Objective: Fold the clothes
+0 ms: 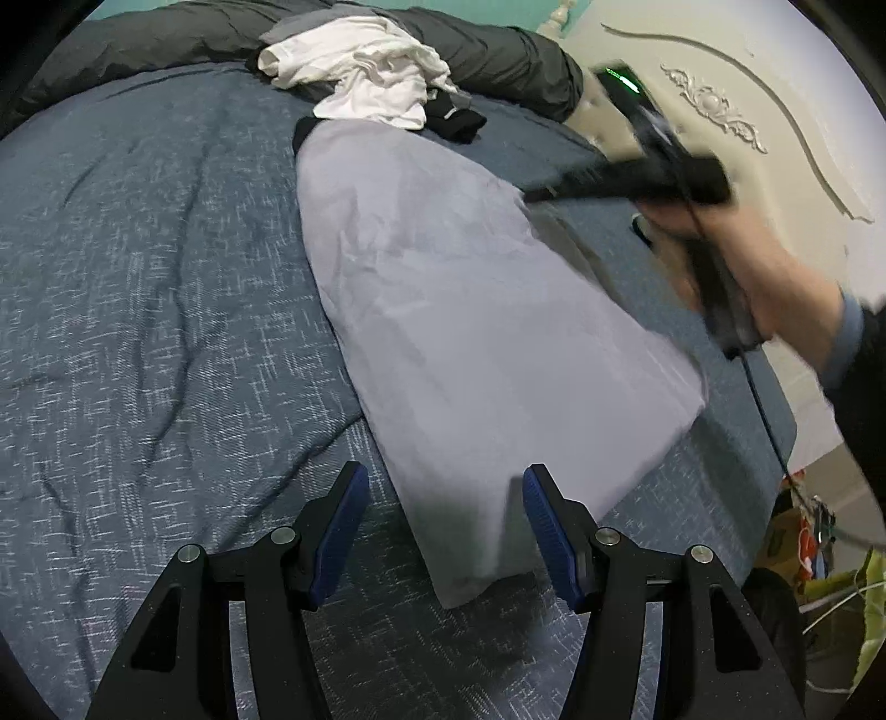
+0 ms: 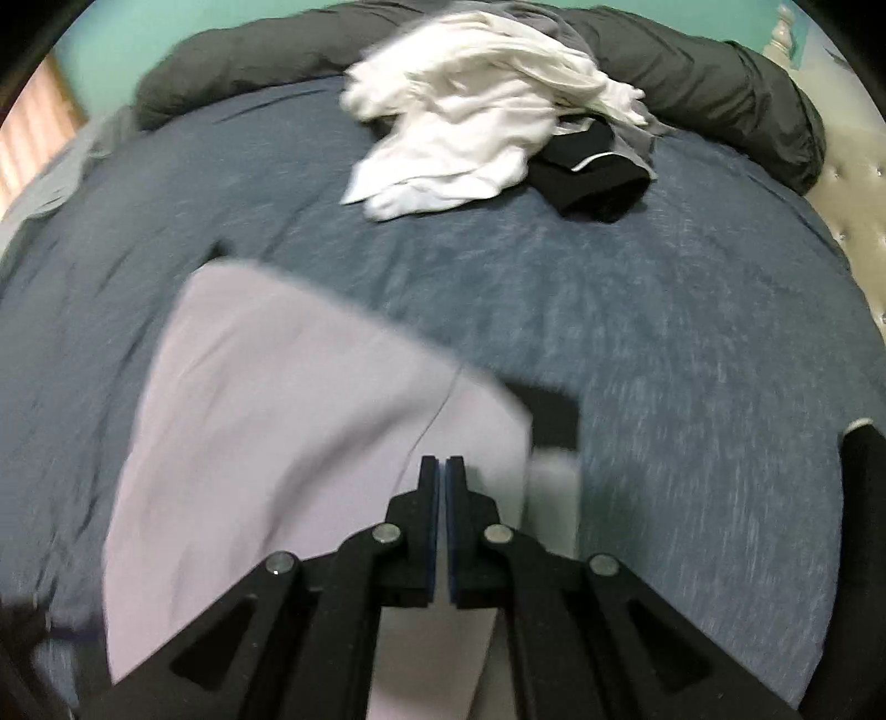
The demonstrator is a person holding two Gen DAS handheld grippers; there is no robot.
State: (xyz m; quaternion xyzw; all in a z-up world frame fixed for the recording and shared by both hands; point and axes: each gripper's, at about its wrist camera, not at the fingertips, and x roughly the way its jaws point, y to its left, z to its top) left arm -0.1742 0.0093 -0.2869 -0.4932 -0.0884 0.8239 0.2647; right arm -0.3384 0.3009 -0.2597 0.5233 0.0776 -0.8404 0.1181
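Hard to make out: we see the right gripper (image 1: 626,183) in the left wrist view only as a motion-blurred black shape at the upper right of the frame, held in a hand (image 1: 775,277) with a sleeve (image 1: 847,343) cut off at the edge. In the right wrist view, much of the frame is smeared, and the near edge of the lilac garment (image 2: 288,421) passes out of sight under the gripper body.

Grippers: we note the left gripper (image 1: 446,531) standing wide apart, holding nothing, its blue pads either side of the garment's near corner. The right gripper (image 2: 441,482) is pressed closed; whether cloth sits between the pads we cannot tell.

Garment: the lilac garment (image 1: 459,310) lies folded flat on the blue bedspread (image 1: 138,277), centre of the frame.

Pile, top of frame: white clothes (image 1: 365,72), a black item (image 1: 454,119) beside them, a dark grey duvet (image 1: 138,39) behind.

Left view only: a cream carved headboard (image 1: 747,111) and clutter at lower right. Right view only: a teal wall (image 2: 122,50).
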